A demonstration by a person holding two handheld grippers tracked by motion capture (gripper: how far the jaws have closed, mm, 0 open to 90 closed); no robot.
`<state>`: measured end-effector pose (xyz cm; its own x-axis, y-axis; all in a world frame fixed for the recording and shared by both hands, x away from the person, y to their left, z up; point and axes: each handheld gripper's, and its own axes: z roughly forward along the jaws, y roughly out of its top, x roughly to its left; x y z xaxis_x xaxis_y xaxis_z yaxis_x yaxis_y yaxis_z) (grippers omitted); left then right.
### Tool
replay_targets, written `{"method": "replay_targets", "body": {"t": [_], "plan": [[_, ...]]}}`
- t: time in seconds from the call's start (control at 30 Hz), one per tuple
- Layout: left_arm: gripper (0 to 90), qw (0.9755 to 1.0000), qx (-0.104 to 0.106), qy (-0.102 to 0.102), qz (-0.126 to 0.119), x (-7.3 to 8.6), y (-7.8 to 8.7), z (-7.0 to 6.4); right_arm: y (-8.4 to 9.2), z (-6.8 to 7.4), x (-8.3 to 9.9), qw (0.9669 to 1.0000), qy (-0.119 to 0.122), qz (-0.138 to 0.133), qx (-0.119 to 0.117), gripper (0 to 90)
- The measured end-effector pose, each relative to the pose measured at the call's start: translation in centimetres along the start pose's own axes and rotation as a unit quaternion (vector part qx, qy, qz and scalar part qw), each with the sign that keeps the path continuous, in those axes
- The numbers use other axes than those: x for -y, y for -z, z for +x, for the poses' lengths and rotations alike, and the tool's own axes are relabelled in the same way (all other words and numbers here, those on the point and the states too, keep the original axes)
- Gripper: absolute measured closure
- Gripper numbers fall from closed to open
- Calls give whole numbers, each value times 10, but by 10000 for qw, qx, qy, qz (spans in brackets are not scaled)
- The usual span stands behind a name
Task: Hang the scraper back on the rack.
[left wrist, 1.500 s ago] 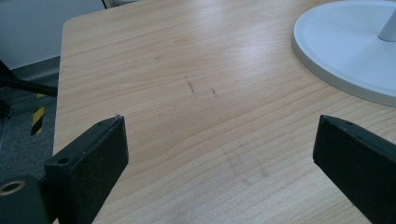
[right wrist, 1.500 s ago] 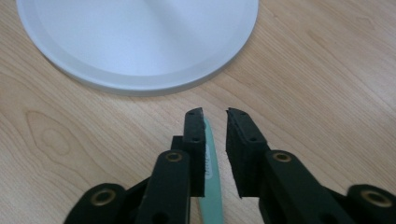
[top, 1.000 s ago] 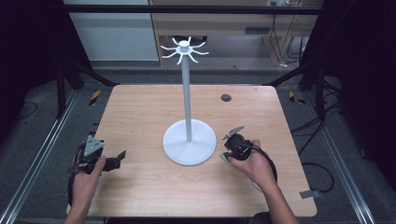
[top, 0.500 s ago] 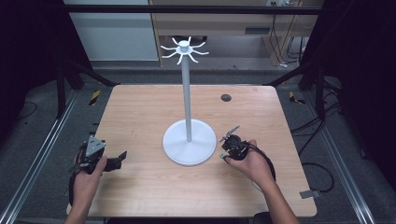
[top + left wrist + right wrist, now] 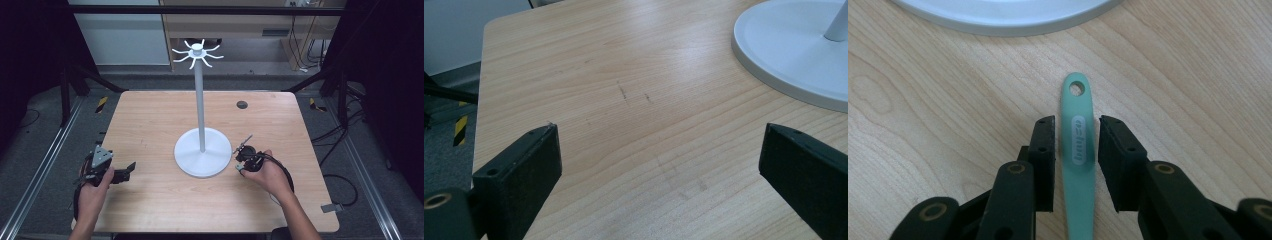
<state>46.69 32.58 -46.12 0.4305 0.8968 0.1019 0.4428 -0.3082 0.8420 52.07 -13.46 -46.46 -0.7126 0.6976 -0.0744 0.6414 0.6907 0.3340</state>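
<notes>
Since a second ago, right gripper [image 5: 242,161] jaws have been closing around the green handle [image 5: 1078,150]; right hand [image 5: 265,172] barely shifted, left side unchanged.

Left to right, high view: left hand [image 5: 92,185] holds the left gripper [image 5: 127,170] low over the table [image 5: 150,125] near its left front corner, grey plate on top, jaws pointing right toward the stand [image 5: 202,150]. Left gripper view: jaws spread wide, bare wood between them, stand base [image 5: 794,55] at upper right, well apart from the jaws.

Centre: white stand, round base on table, thin pole upright, hooked arms at top.

Right: right gripper just beside the base's right edge, pointing down at the table. Right gripper view: green handle lies flat on the table between the jaws, hole end toward the stand base [image 5: 1008,12], near it but not touching. Jaws narrowed, slim gaps visible on both sides of handle, pads not pressing yet. Handle's other end hidden under gripper. Small dark disc [image 5: 242,105] on the table far side, well apart.
</notes>
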Motion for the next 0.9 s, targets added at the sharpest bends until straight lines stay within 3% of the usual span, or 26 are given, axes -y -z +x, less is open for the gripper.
{"method": "replay_targets", "body": {"t": [0.4,0.67,0.77,0.9], "plan": [[32,10000,-4,-19,-3,0,0,-1,-5,-1,-2,9999,-7,104,-31,716],[33,10000,19,-23,-2,0,1,-2,-5,2,-5,9997,50,218,77,740],[32,10000,11,-7,-14,0,2,-1,-4,1,-4,9999,101,118,73,742],[33,10000,9,5,-15,0,1,-1,10,-3,0,9996,-116,-274,2,743]]}}
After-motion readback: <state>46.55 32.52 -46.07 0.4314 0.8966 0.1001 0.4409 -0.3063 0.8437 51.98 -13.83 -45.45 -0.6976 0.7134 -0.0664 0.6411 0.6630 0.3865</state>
